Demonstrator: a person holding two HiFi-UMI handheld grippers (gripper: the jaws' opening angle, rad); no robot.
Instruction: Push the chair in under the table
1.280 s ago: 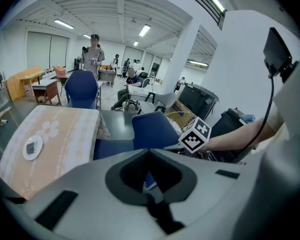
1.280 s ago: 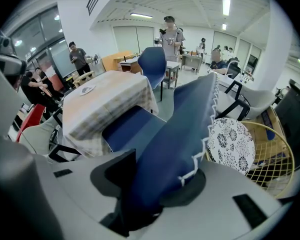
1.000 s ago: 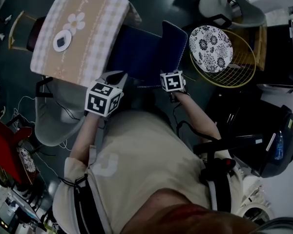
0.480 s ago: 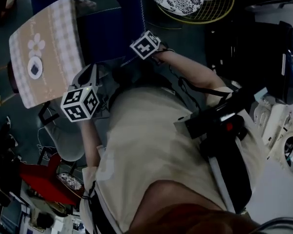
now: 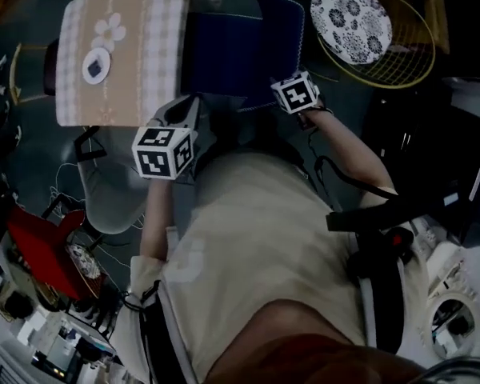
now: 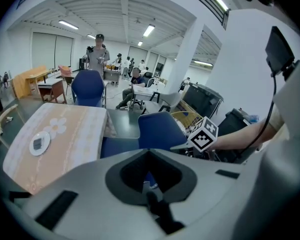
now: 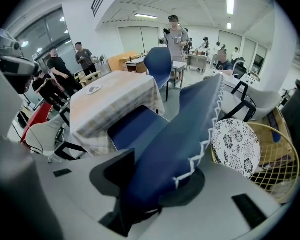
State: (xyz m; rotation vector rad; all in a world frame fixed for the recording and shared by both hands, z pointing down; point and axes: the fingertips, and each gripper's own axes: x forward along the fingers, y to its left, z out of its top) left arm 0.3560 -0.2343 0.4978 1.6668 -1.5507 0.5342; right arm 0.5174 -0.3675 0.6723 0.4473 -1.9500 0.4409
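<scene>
Right gripper [image 7: 155,184] is clamped on the blue chair's backrest [image 7: 190,129]; left gripper [image 6: 151,196] is held closed and empty beside the cloth-covered table [image 5: 152,46].

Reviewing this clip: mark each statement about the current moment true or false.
1. The right gripper has the backrest of the blue chair between its jaws. True.
2. The left gripper has its jaws wide open. False: they are shut, with nothing between them.
3. A white disc lies on the cloth of the table. True.
4. The patterned round pad lies on the chair seat. False: it sits in the yellow wire basket beside the chair.
</scene>
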